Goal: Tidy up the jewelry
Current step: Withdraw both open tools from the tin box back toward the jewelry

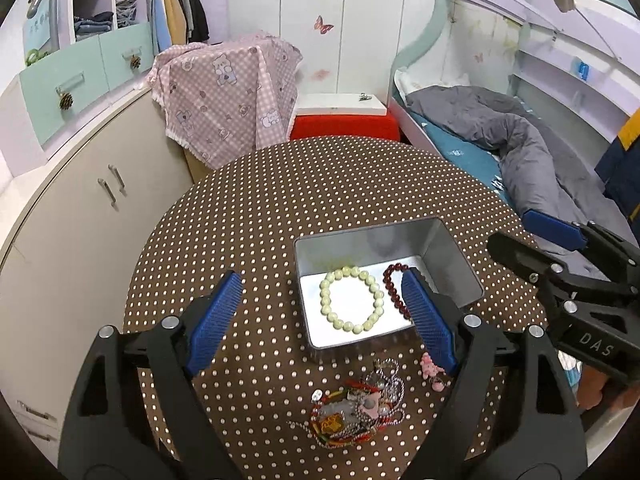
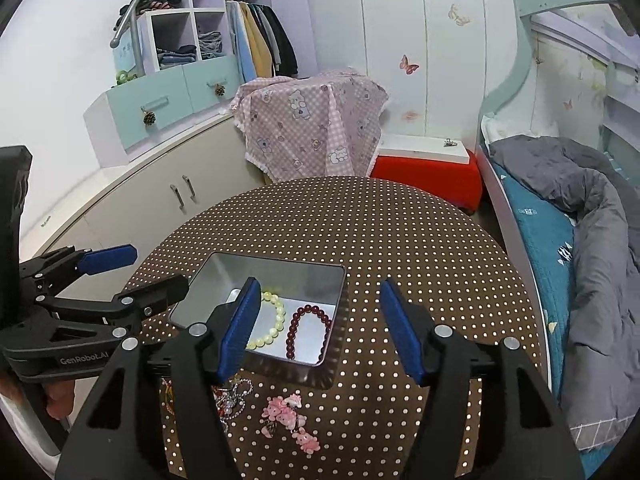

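Tin [image 1: 452,256]: on my dotted table [image 1: 280,208]; pale bracelet [image 1: 351,299] and red bracelet [image 1: 394,288] inside.
Left gripper [image 1: 320,316]: wide open, empty.
Right gripper [image 2: 320,328]: I see it parted, empty.
Left view only: tangled heap [image 1: 356,408] before tin.
Right view only: pink charms [image 2: 290,416] clearly.

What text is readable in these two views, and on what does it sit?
"DAS": white letters on the black body of the right gripper, seen from the left wrist.
"GenRobot.AI": pale letters on the black body of the left gripper, seen from the right wrist.
Small white mark on the teal bedsheet: too small to read.
Writing on the pale blue box on the shelf unit: blurred, unreadable.
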